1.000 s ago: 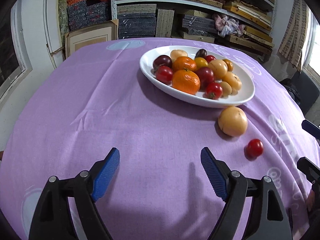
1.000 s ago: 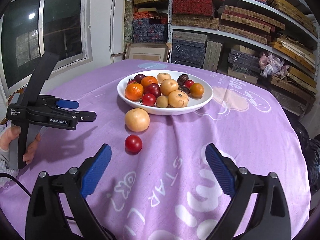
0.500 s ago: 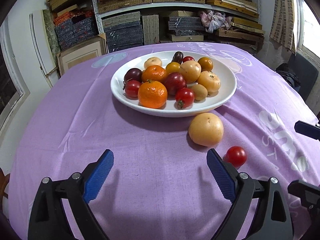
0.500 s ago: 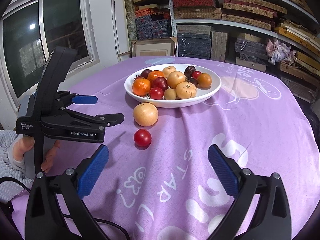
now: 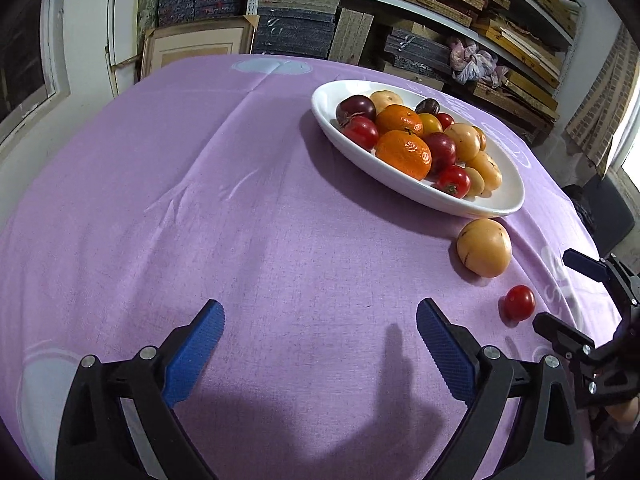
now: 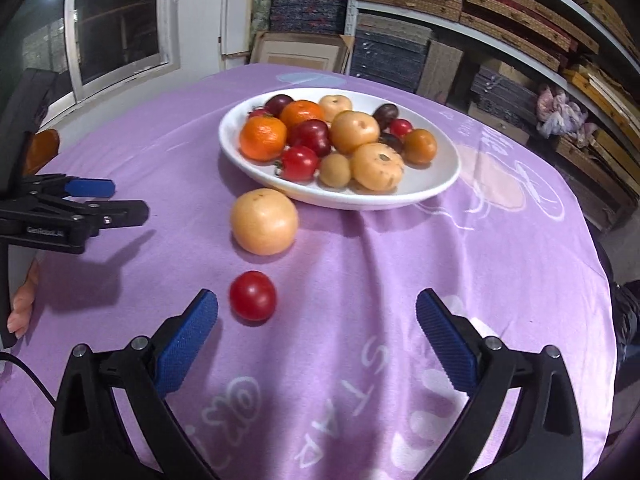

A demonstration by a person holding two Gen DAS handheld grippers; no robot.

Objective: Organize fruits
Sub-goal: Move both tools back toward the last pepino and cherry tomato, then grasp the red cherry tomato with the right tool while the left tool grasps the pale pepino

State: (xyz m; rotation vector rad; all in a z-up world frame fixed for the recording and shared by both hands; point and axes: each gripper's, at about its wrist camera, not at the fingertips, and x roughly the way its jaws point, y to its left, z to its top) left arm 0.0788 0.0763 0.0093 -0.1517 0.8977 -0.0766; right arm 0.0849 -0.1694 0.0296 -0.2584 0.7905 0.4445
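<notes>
A purple cloth (image 6: 400, 280) covers the round table, and on it sits a white plate (image 6: 440, 184) heaped with oranges, plums, tomatoes and pale yellow fruit. Two pieces lie loose on the cloth: a yellow fruit (image 6: 265, 222) just beside the plate's near rim, and nearer the grippers a small tomato (image 6: 253, 295), apart from the yellow fruit. The right gripper (image 6: 317, 334) hovers low with its jaws spread wide and nothing between them, the tomato just ahead of its left finger. The left gripper (image 5: 320, 338) is likewise wide open and empty, over bare cloth well to the side of both loose fruits. The step in hand looks like the approach to the tomato; next the right gripper would need to shift left, centre the tomato between the pads and close gently, since it may roll or bruise.
</notes>
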